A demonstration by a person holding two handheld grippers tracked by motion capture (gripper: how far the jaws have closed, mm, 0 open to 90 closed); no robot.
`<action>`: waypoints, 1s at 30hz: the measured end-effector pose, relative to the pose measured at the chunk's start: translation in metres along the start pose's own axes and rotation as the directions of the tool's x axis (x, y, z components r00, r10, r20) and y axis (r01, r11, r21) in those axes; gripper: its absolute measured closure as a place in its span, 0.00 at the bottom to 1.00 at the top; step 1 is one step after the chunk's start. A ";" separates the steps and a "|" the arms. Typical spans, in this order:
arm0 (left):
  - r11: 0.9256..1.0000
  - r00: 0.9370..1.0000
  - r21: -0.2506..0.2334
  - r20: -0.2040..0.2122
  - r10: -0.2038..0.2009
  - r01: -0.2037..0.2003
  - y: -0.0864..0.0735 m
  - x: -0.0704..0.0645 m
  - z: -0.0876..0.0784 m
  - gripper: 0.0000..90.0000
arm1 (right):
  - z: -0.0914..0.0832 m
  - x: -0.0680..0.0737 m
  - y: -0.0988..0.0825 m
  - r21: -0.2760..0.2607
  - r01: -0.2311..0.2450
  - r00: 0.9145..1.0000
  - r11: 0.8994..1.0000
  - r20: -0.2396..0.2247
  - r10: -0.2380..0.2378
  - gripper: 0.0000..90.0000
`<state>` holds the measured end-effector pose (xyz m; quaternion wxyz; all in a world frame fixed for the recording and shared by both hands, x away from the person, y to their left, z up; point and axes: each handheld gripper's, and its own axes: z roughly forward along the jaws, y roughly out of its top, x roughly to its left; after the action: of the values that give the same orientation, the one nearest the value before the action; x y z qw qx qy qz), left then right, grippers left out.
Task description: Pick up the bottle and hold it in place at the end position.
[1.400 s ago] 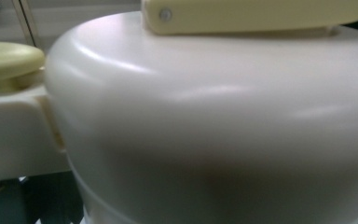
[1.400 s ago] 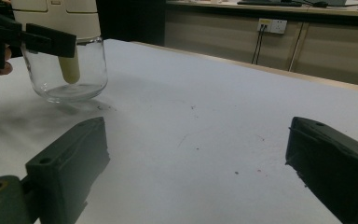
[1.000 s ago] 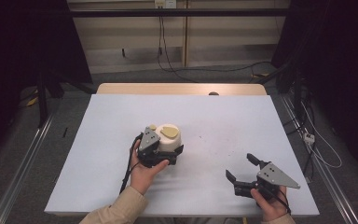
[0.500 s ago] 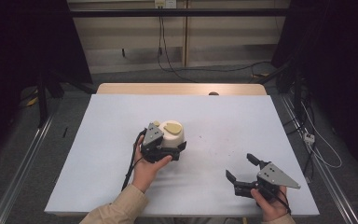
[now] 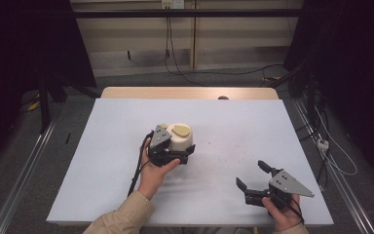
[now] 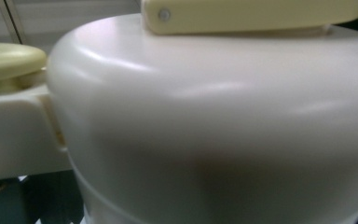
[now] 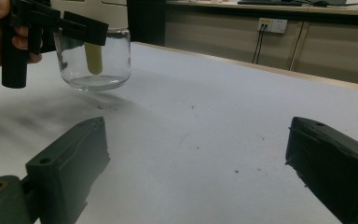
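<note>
At table centre, left tool (image 5: pixel 175 155) clamping cream-lidded glass jar (image 5: pixel 180 138), base hidden, right tool (image 5: pixel 253 175) spread.

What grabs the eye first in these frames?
The cream-lidded glass jar near the table's middle, with the left gripper closed around it; in the right gripper view the jar looks lifted clear of the white table, with a pale stem hanging inside the glass. Next, the right gripper, jaws wide open and holding nothing, low at the table's near right corner.
</note>
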<state>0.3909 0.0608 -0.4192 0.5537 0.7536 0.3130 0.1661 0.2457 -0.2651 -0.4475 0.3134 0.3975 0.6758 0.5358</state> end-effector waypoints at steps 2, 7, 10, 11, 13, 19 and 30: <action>1.000 1.000 0.001 0.003 -0.003 0.003 0.001 0.000 0.002 0.06 | 0.000 0.000 0.000 -0.001 -0.002 1.000 1.000 0.000 0.002 0.06; 1.000 1.000 0.001 0.004 -0.004 0.004 0.002 0.001 0.005 0.06 | 0.000 0.000 0.000 -0.002 0.000 1.000 1.000 0.001 0.000 0.06; 1.000 1.000 0.000 0.003 -0.011 0.011 0.002 0.001 0.007 0.06 | 0.000 -0.001 0.000 -0.004 0.000 1.000 1.000 0.000 0.000 0.06; 1.000 1.000 0.001 0.002 -0.011 0.011 0.002 0.002 0.008 0.06 | 0.000 -0.001 0.000 -0.003 -0.001 1.000 1.000 0.001 0.001 0.06; 1.000 1.000 0.000 0.003 -0.018 0.018 0.002 0.002 0.009 0.06 | -0.001 -0.001 0.000 -0.004 0.000 1.000 1.000 0.001 0.000 0.06; 1.000 1.000 0.005 -0.003 -0.016 0.016 0.003 0.005 0.013 0.06 | -0.001 -0.001 0.000 -0.005 -0.001 1.000 1.000 -0.002 0.001 0.06; 1.000 1.000 0.008 -0.010 -0.004 0.004 0.002 0.006 0.020 0.06 | -0.002 -0.001 0.000 -0.007 -0.004 1.000 1.000 -0.005 0.004 0.06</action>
<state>0.4084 0.0498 -0.4247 0.5496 0.7543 0.3178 0.1675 0.2450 -0.2671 -0.4473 0.3123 0.3964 0.6739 0.5396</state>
